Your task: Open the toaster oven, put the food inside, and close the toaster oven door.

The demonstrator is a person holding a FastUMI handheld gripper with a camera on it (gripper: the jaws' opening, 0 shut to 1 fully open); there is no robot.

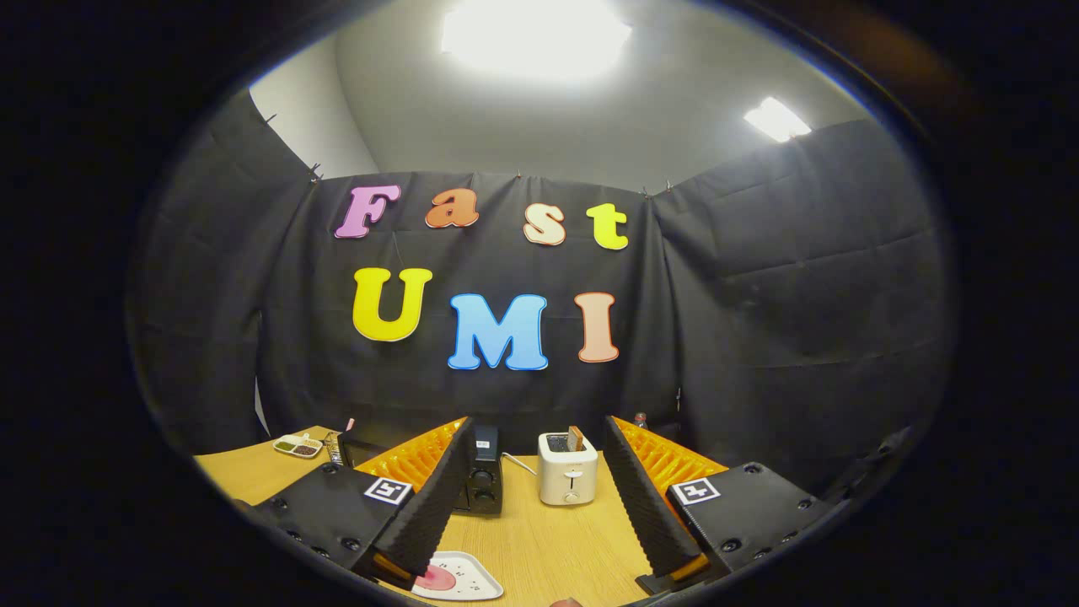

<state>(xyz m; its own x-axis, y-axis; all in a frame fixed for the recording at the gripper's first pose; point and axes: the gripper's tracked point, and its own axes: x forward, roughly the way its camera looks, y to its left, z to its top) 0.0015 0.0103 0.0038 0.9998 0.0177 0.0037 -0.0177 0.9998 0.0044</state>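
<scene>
1. My gripper [539, 514] hangs wide open over the table [539, 539], holding nothing.
2. Black oven [480, 472] sits beyond my left finger [430, 497], partly hidden.
3. White toaster [566, 469] stands between my fingers, further ahead.
4. Plate [459, 577] lies by my left fingertip.

Gripper [539, 497] is hovering above the wooden tabletop [539, 539], fingers [438, 497] standing wide apart with nothing between them. A black toaster oven [472, 480] is sitting partly hidden behind the left finger, two knobs showing. A white toaster [567, 469] with a slice of bread [576, 437] sticking up from its slot is standing beyond the gap between the fingers. A white plate [459, 577] carrying something pink is lying near the left fingertip. A small divided dish [297, 446] is resting far left.
</scene>
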